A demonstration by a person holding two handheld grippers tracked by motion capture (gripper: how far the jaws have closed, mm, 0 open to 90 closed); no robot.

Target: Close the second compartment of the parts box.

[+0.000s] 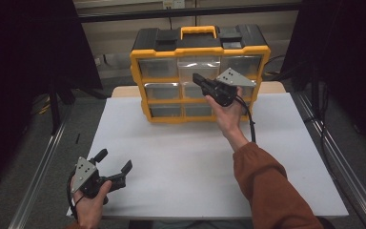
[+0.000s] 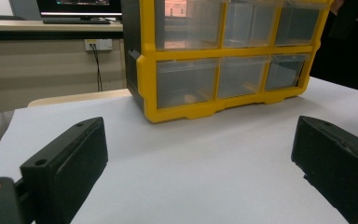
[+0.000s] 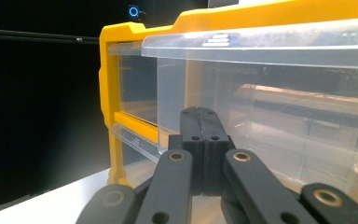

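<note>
A yellow and black organizer (image 1: 200, 48) with clear drawers stands at the far middle of the white table (image 1: 181, 157). Its top middle drawer (image 1: 198, 66) sticks out a little from the frame. My right gripper (image 1: 196, 78) is raised against that drawer's front, just below its lip. In the right gripper view the jaws are pressed together, with the right gripper (image 3: 199, 114) shut in front of the clear drawer (image 3: 270, 93) and nothing visible between them. My left gripper (image 1: 116, 159) rests low at the near left corner, open. The left gripper (image 2: 200, 135) faces the organizer (image 2: 147, 70) across bare table.
Metal rails (image 1: 38, 167) run along both sides of the table. A desk with a monitor (image 2: 74, 7) stands behind the organizer to its left. My right forearm in a rust-coloured sleeve (image 1: 267, 186) crosses the table's right half.
</note>
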